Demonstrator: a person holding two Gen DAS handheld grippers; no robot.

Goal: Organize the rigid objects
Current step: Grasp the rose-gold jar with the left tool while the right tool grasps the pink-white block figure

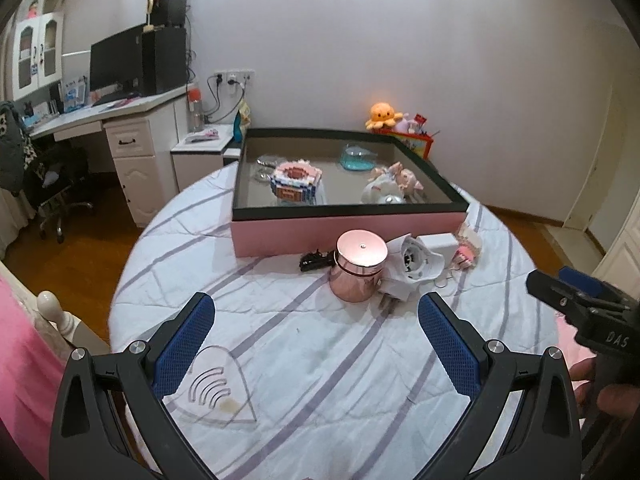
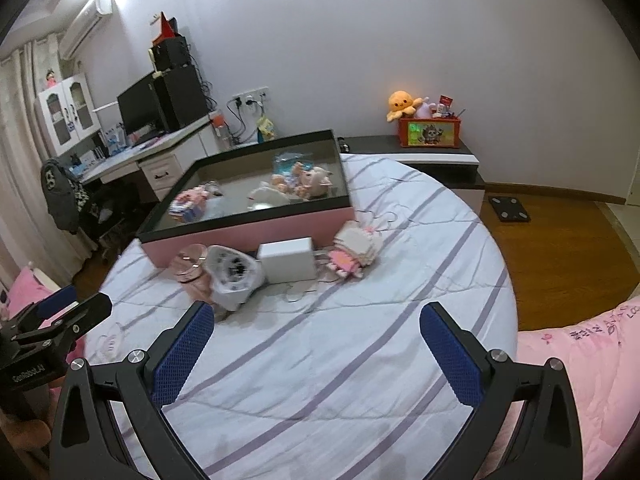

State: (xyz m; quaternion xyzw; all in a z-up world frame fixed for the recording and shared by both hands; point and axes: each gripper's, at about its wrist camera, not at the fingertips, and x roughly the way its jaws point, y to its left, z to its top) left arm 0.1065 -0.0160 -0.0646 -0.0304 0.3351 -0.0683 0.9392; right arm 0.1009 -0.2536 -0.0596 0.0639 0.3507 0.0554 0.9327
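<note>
A pink box with a black rim (image 1: 352,230) (image 2: 256,233) stands at the far side of the round striped table (image 1: 320,352) and holds a block model (image 1: 296,181), a teal lid (image 1: 357,158) and figurines. In front of it lie a shiny pink canister (image 1: 359,266) (image 2: 193,266), a white round device (image 1: 414,262) (image 2: 234,276), a white cube (image 2: 287,260), a pink-white block toy (image 2: 355,252) and a black clip (image 1: 314,260). A clear heart-shaped piece (image 1: 218,390) lies by my left gripper (image 1: 316,340), which is open and empty. My right gripper (image 2: 316,344) is open and empty.
A white desk (image 1: 132,120) with a monitor stands at the left. A low cabinet (image 2: 432,156) carries an orange toy box with a plush octopus (image 2: 402,105). A pink quilt (image 2: 592,360) lies at the right. A black scale (image 2: 508,208) sits on the wooden floor.
</note>
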